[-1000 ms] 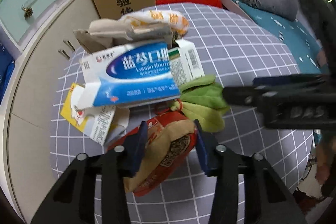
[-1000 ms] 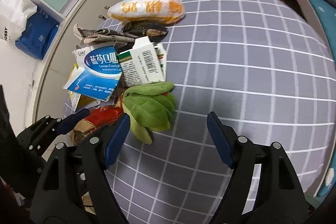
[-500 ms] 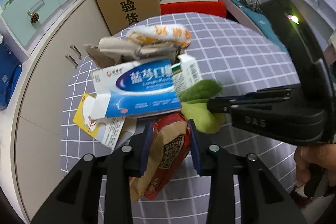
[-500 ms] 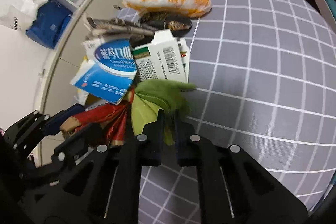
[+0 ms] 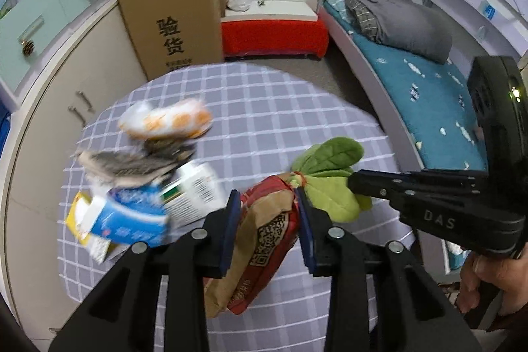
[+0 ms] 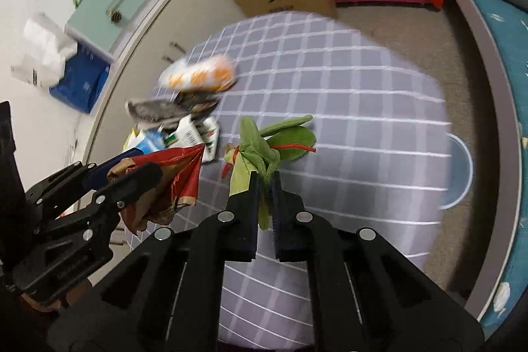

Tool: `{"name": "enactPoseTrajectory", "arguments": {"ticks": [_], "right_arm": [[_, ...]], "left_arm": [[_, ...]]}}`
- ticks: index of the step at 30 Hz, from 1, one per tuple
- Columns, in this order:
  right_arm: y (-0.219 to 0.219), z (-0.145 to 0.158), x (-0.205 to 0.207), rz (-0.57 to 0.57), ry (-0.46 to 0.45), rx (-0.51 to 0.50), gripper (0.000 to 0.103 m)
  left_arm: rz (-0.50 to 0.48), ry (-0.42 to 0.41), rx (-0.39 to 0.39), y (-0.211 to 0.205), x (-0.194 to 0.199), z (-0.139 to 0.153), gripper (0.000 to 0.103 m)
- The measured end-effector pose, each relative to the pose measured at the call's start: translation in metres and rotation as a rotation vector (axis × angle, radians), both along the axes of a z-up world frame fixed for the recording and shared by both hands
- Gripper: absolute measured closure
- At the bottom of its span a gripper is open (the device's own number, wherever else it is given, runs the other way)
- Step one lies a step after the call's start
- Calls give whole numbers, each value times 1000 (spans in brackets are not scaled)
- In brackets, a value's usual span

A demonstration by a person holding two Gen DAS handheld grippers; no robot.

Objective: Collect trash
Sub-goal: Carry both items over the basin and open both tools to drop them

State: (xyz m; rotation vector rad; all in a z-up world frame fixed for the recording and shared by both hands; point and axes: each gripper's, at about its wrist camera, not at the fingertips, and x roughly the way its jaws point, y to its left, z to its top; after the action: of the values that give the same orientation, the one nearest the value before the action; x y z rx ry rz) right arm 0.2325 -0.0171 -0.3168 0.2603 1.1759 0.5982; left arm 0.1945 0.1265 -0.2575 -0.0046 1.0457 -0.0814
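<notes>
So far, two bits of trash are picked up and more are waiting. The left gripper (image 5: 267, 216) squeezes a red and brown crinkly snack bag (image 5: 260, 240) between its blue pads, and the bag hangs up off the desk with the grey checked cloth (image 5: 280, 108). The right gripper (image 6: 264, 187) is pinched almost closed on a green leafy cloth thing with a red tie (image 6: 264, 147); its leaves stick out past the fingertips. In the left wrist view the green leaves sit just beside the top of the red bag, maybe touching it, but it is hard to tell.

Both held things look lifted up from the desk, so I think the grabbing step is done for these two. They are not yet dropped anywhere.

Left on the desk is a small pile near the left edge. It has a white and orange puffy plastic packet (image 5: 165, 121), a grey crumpled paper piece (image 5: 125, 167) just in front of it, a white box with a barcode (image 5: 194, 190), and a blue and white cardboard box (image 5: 132, 216) with a yellow and white bit under it. These look blurry, so small details are hard to see.

In the right wrist view a pale blue round bin (image 6: 458, 170) peeks out by the far side of the desk, down low. That may be where the trash goes, but I cannot be sure. So the job looks like it is near its start: two things in hand, none seen put away, and about five still to fetch.
</notes>
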Motion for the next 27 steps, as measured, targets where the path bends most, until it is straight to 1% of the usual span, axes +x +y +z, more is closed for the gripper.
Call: {"name": "enactPoseTrajectory", "arguments": {"ticks": [3,8,13,17,20,23,24,25,26,27], "right_arm": [[-46,11,9,-39,-19,9,96],[-104,25,23,-101,-40,14,96],[-170,35,35,-175,-62,-9,96],[-216,38,45,-225,-77,-28,96],[-237,38,54,-249,-82,-35,96],[-261,30,68,-267,-76,-12,91],[-267,26,72,-278,-69,-13,80],[-270,22,76,-282,-61,-15,59],[-273,19,80,-280,-56,-16,46],[-277,15,84,-281,-52,-29,43]], "left_arm": [[-6,1,-17,-27,17,8,71],[-35,-1,-47,-80,42,17,71],[-86,-4,-50,-142,72,21,71],[-115,4,-51,-186,94,21,71],[-136,18,-50,-216,110,19,71],[-158,38,-38,-241,123,16,71],[-165,48,-34,-249,127,14,71],[-168,56,-32,-254,131,12,71],[-171,68,-33,-260,135,10,71],[-174,79,-33,-263,138,8,71]]}}
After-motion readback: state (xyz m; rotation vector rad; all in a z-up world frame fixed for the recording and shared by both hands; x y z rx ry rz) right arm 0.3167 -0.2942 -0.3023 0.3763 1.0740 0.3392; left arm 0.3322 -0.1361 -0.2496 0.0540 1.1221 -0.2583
